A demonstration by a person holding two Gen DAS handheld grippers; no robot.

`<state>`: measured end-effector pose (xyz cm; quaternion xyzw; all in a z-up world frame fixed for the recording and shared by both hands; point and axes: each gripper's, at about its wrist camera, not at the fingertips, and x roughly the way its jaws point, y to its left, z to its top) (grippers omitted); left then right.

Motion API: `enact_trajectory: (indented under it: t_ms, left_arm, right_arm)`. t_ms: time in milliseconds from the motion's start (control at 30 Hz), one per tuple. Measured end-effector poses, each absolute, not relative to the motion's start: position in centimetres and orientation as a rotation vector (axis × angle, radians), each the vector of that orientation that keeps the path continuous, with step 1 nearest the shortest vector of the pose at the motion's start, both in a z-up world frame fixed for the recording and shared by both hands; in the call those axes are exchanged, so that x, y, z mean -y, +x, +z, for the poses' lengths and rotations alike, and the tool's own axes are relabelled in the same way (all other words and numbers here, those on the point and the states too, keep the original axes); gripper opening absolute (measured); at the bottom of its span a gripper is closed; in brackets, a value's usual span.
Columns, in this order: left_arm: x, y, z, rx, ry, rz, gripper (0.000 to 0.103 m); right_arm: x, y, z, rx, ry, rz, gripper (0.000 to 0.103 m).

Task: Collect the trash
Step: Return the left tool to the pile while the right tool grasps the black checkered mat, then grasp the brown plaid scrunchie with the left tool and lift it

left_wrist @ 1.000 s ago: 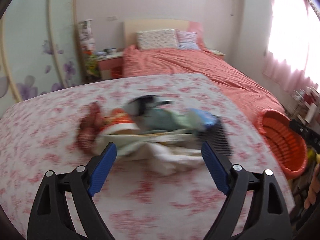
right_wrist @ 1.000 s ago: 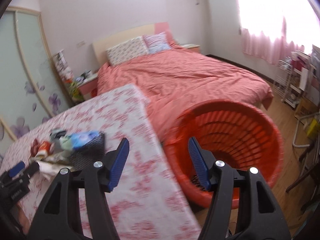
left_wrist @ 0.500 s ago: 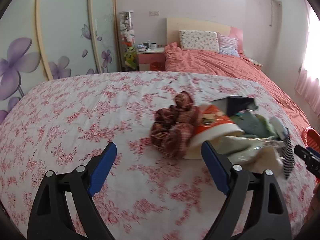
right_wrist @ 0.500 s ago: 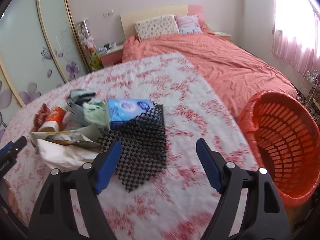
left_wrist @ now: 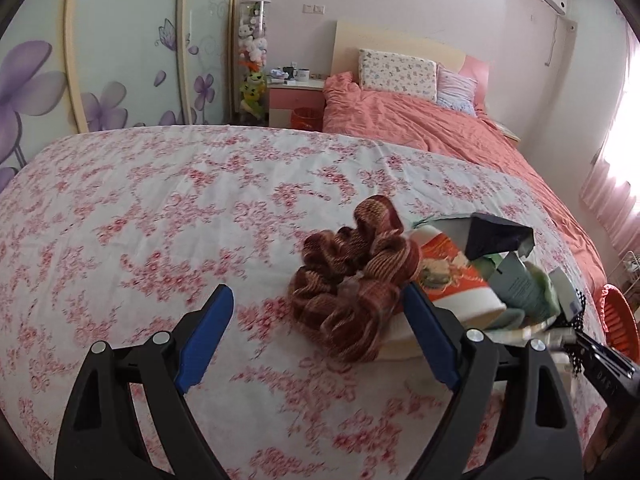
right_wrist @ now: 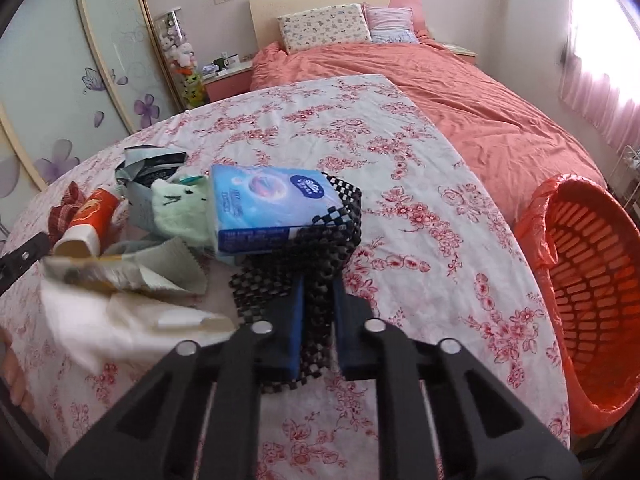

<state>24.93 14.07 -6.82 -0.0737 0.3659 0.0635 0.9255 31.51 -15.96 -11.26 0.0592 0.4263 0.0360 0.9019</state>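
My right gripper (right_wrist: 318,312) is closing on the black woven mesh mat (right_wrist: 320,240); my left gripper (left_wrist: 316,336) gapes beside the maroon ruffled scrunchie (left_wrist: 352,280).

The orange basket (right_wrist: 588,300) is cut off by the right wrist picture's right edge.

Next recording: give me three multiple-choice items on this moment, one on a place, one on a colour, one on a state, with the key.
1. Where does the basket stand?
A. on the flowered sheet
B. beside the bed, right of the trash pile
C. on the nightstand

2. What colour is the tissue pack?
A. blue
B. yellow
C. black

3. How are the jaws of the right hand-held gripper?
A. wide apart over bare sheet
B. closing on the black mesh mat
C. round the paper cup

Key: B, it stands off the sheet's right edge; A, its wrapper is blue; B, mesh lies between the near-shut pads.
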Motion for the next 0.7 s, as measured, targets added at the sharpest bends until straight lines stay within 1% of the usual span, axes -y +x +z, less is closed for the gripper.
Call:
enact_trajectory:
  t_ms: [200, 567, 667, 700]
  left_arm:
    - [-13.9, 25.5, -7.4, -0.782, -0.144, 0.138, 0.086]
    - [-14.1, 25.8, -8.0, -0.796, -0.148, 0.172, 0.085]
    - [-14.2, 25.7, -8.0, -0.792, -0.142, 0.170, 0.081]
    - [-14.2, 25.8, -8.1, -0.798, -0.136, 0.176, 0.075]
  right_arm:
    - [17.9, 30.6, -10.6, -0.835, 0.138, -0.021, 0.010]
    - [18.3, 31.6, -11.4, -0.886, 0.105, -0.083, 0.013]
    - [18.8, 31.6, -11.5, -0.886, 0.139, -0.068, 0.014]
    - [18.9, 31.5, -11.6, -0.886, 0.147, -0.064, 0.014]
